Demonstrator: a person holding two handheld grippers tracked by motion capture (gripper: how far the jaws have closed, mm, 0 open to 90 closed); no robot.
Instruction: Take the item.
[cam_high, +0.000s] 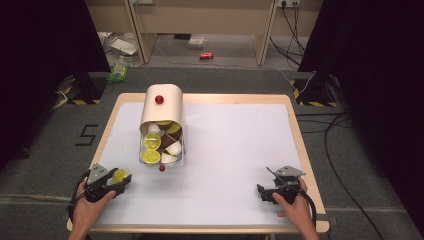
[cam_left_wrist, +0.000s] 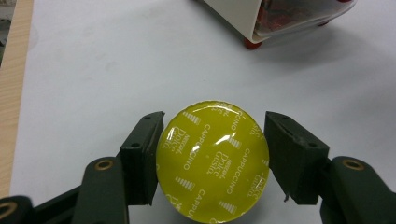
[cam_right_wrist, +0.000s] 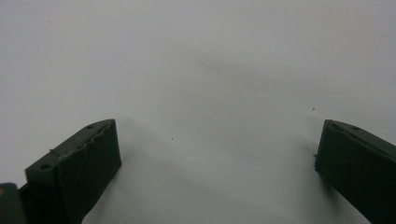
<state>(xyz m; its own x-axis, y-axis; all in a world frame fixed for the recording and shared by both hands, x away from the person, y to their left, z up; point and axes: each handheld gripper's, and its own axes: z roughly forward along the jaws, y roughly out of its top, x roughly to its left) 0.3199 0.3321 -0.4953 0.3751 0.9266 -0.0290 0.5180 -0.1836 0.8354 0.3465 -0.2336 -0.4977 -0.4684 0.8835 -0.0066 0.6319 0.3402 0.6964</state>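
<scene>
A round yellow coffee capsule (cam_left_wrist: 212, 161) with a printed foil lid sits between the jaws of my left gripper (cam_left_wrist: 212, 140), which is shut on it just above the white tabletop. In the high view that capsule (cam_high: 119, 175) and my left gripper (cam_high: 121, 178) are near the table's front left corner. A cream box (cam_high: 161, 112) with a red knob (cam_high: 159, 99) lies at the middle left, its open front showing several yellow, white and brown capsules (cam_high: 151, 141). My right gripper (cam_high: 261, 192) rests at the front right. Its jaws stand wide open (cam_right_wrist: 217, 144) over bare white surface.
The box's lower corner (cam_left_wrist: 252, 21) and a red foot (cam_left_wrist: 251, 44) lie just beyond the held capsule. The white mat (cam_high: 235, 150) has a wooden rim (cam_high: 305, 150). A red can (cam_high: 206, 56), a green packet (cam_high: 118, 71) and cables (cam_high: 340, 165) are on the floor.
</scene>
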